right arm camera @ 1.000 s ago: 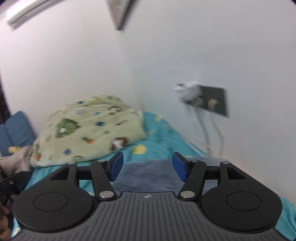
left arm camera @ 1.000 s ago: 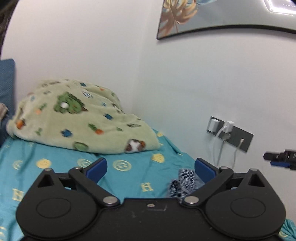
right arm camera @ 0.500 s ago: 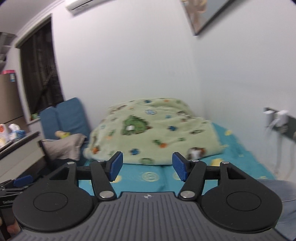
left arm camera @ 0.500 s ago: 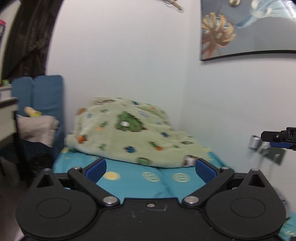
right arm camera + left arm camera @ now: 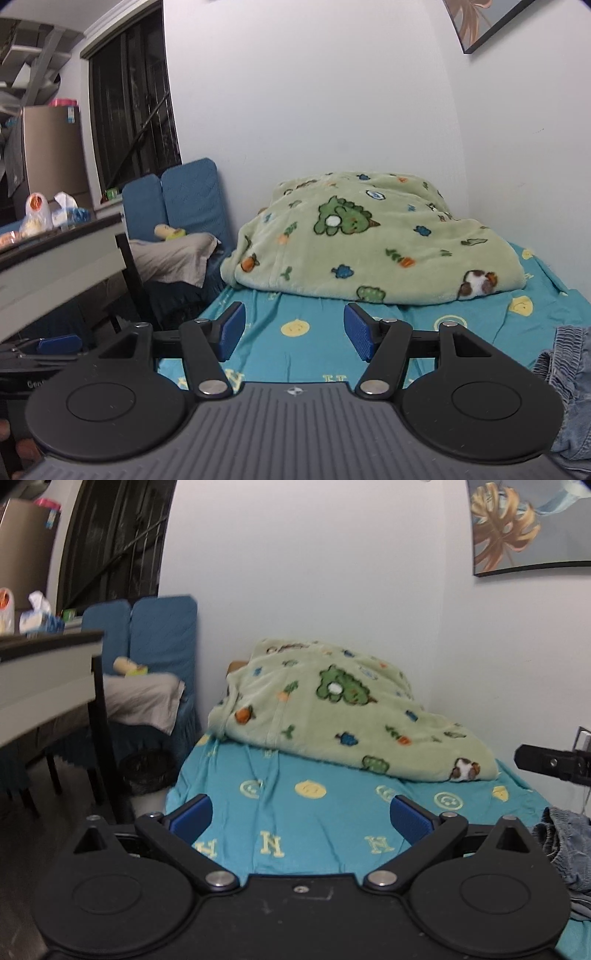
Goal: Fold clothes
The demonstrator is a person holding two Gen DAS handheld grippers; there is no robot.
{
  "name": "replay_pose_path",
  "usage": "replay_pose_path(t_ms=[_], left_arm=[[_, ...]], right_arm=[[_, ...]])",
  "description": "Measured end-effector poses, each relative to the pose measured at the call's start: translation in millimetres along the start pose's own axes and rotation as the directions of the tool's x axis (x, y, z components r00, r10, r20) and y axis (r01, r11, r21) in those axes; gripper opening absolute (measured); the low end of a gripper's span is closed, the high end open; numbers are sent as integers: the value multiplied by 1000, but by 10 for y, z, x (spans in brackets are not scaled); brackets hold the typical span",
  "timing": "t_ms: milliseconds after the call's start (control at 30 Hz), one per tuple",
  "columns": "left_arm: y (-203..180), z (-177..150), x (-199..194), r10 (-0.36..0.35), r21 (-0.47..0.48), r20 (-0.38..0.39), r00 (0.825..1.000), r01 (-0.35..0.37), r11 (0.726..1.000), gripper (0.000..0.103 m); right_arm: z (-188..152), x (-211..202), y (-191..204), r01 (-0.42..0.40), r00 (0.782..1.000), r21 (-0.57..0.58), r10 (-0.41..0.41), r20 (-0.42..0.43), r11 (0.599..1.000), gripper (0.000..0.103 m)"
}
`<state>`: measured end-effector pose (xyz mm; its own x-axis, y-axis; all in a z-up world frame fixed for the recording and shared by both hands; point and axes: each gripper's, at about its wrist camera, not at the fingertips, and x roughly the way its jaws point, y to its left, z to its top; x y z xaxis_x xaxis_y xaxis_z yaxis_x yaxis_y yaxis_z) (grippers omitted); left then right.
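A blue-grey garment with a gathered waistband lies crumpled on the teal bed sheet at the right edge of both views, in the left wrist view [image 5: 565,849] and in the right wrist view [image 5: 570,384]. My left gripper [image 5: 301,814] is open and empty, above the sheet [image 5: 295,823], left of the garment. My right gripper [image 5: 294,332] is open and empty, also left of the garment. The right gripper's tip shows at the right of the left wrist view [image 5: 550,762]. The left gripper's blue tip shows at the left of the right wrist view [image 5: 59,345].
A green patterned fleece blanket [image 5: 343,709] is heaped at the head of the bed against the wall. A desk [image 5: 48,675] and a blue padded chair with a grey cloth [image 5: 147,698] stand left of the bed. A wall socket [image 5: 583,738] is at the right.
Both grippers have swung left, away from the wall socket and the garment, which has slid from between the fingers to the right edge. The desk and chair have come into view.
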<state>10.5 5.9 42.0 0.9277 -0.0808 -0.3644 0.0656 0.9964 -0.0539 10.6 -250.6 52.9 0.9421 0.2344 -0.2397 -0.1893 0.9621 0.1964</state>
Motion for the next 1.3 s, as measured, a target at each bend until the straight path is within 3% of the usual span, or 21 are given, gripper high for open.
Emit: replay_pose_path(t_ms=[300, 800, 867, 933, 1033, 1300], left_arm=[[-45, -183, 147, 1, 14, -19, 1000, 0, 1000, 103], [20, -281, 267, 8, 39, -66, 998, -5, 999, 103], [17, -281, 266, 8, 42, -66, 998, -5, 999, 103], [18, -281, 267, 10, 42, -65, 998, -7, 999, 103], [14, -285, 254, 22, 48, -54, 998, -19, 999, 103], [0, -301, 253, 21, 38, -38, 999, -19, 999, 103]], right_arm=[[-398, 132, -324, 95, 992, 6, -95, -78, 995, 62], [-544, 290, -155, 77, 989, -28, -80, -128, 997, 64], [-551, 290, -134, 78, 989, -38, -82, -125, 996, 67], [-555, 293, -121, 82, 989, -47, -87, -120, 996, 84], [-559, 300, -112, 88, 989, -59, -95, -110, 994, 97], [-558, 297, -99, 135, 986, -105, -144, -80, 985, 103]])
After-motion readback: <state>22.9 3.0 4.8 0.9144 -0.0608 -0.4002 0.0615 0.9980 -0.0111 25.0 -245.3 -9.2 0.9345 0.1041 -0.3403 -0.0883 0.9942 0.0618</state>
